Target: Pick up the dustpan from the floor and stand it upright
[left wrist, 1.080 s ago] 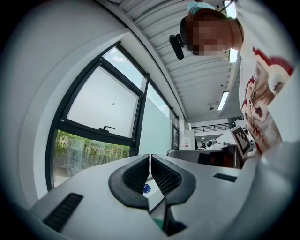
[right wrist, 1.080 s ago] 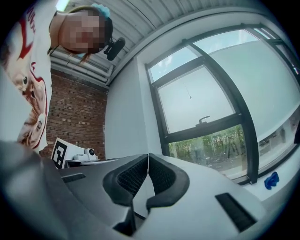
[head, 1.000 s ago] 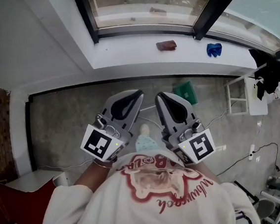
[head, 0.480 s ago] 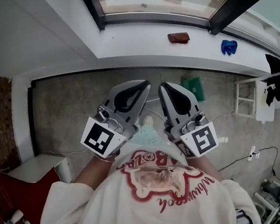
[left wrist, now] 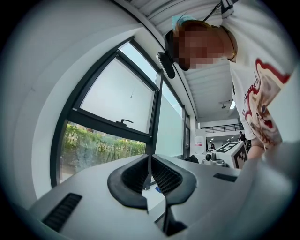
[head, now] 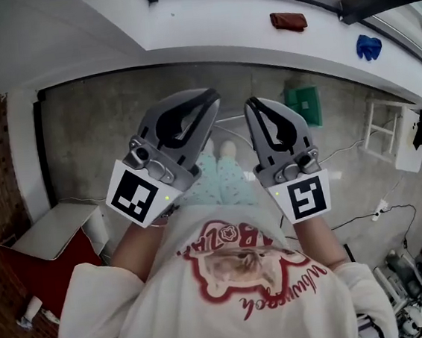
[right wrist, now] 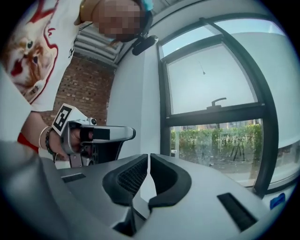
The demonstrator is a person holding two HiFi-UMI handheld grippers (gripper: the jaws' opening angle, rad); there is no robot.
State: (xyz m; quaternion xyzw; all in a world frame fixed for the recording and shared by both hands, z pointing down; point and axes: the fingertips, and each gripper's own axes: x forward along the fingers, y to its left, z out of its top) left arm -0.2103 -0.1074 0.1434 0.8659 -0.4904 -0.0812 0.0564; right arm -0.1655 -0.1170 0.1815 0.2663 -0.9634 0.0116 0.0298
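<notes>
Standing close by, I see the person's white shirt [head: 230, 275] nearest, and just in front of it both tools held level, side by side but not touching. The left gripper [head: 209, 95] has its jaws pressed together with nothing between them. The right gripper [head: 251, 105] is the same, closed and empty (its own camera shows only a thin slit between the pads). It looks like a carrying posture to me: with nothing to hold yet, closed jaws are the tidy way to bring them in.

Below and between the two, a foot [head: 228, 149] rests on the grey concrete floor [head: 95, 139]. Farther on, ahead and to the right of the right gripper, a green thing lies flat on the floor near the base of the wall. I take it for the dustpan [head: 303, 106], though it is small from here. It is well apart from both grippers, so I judge the pickup has not begun.

Beyond it, the white sill [head: 203, 23] carries a reddish-brown lump [head: 288, 20] and a blue thing [head: 367, 46], with the window [right wrist: 213, 84] above.
</notes>
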